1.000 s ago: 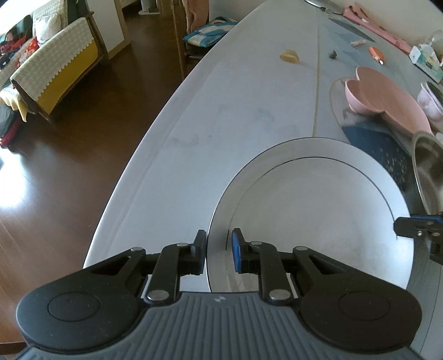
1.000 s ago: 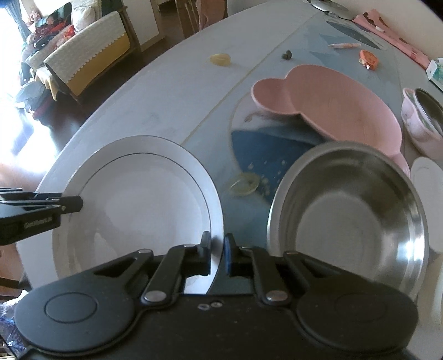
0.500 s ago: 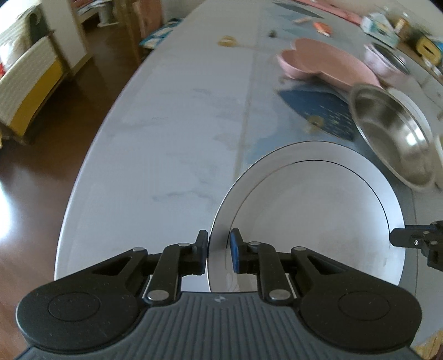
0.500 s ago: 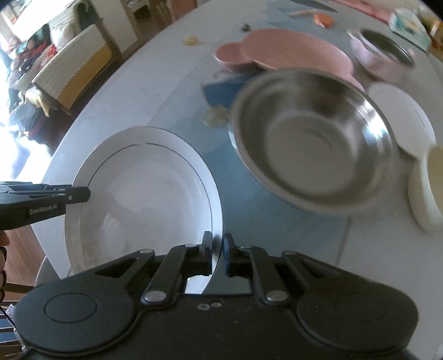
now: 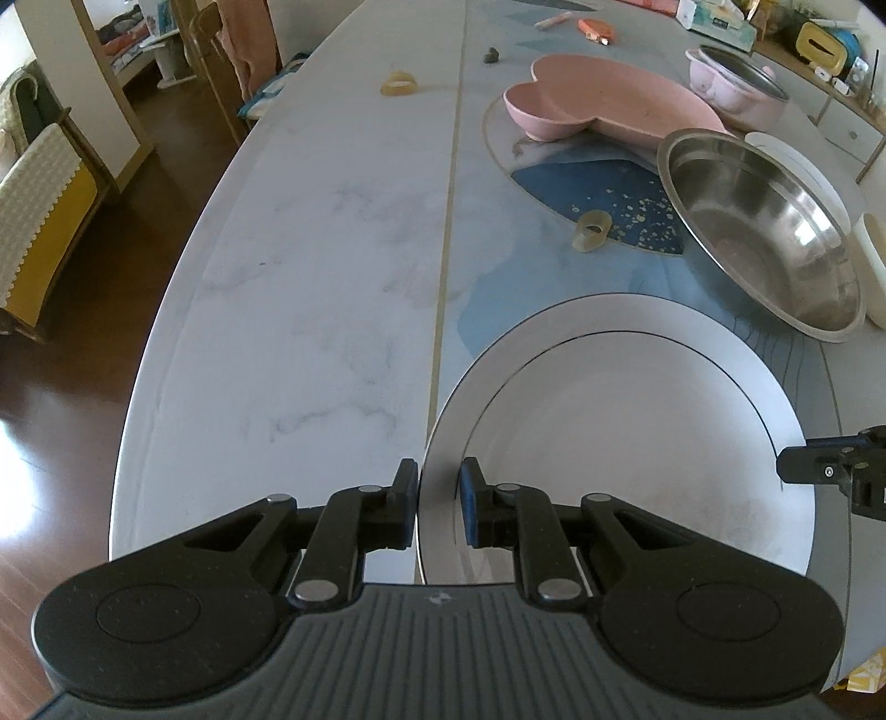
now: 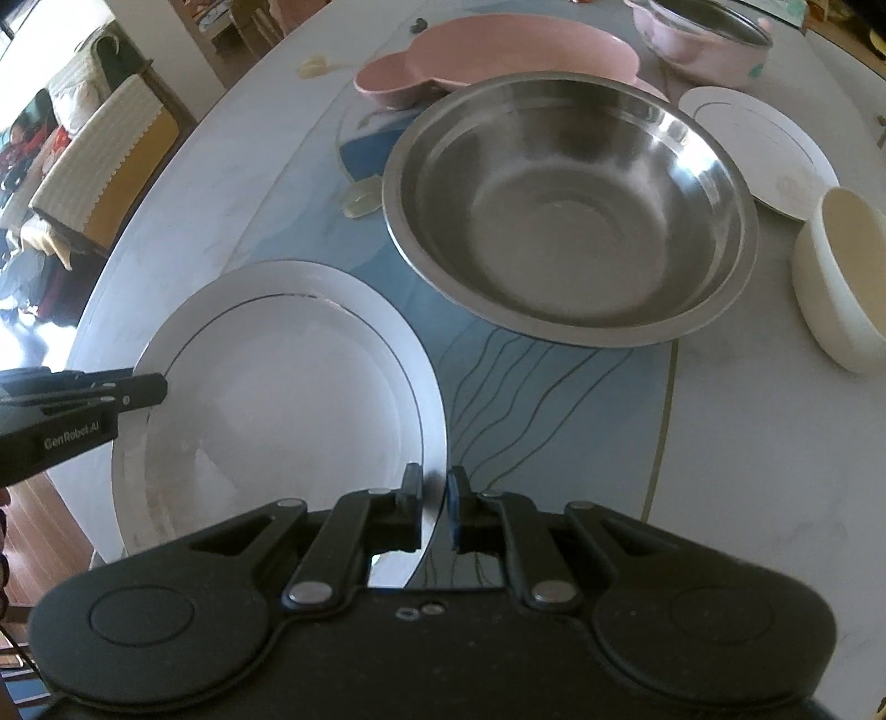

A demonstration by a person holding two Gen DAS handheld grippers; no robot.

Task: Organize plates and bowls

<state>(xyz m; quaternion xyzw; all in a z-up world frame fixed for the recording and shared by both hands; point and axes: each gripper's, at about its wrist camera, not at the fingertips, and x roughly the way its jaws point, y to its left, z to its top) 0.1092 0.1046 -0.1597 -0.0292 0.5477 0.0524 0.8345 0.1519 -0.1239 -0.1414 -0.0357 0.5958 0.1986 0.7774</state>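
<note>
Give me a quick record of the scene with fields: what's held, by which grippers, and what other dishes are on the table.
held item: large white plate
left gripper: shut on the plate's near-left rim
right gripper: shut on the opposite rim
nearest dish: steel bowl, just beyond the plate
behind it: pink divided plate and pink pot
right side: small white plate, cream bowl
surface: marble-pattern table

My matt black plastic left gripper, a glossy white glazed plate with a thin dark ring, beyond that plate a polished steel bowl, smooth marbled table looked satin, a matt pink dish farther off
</note>
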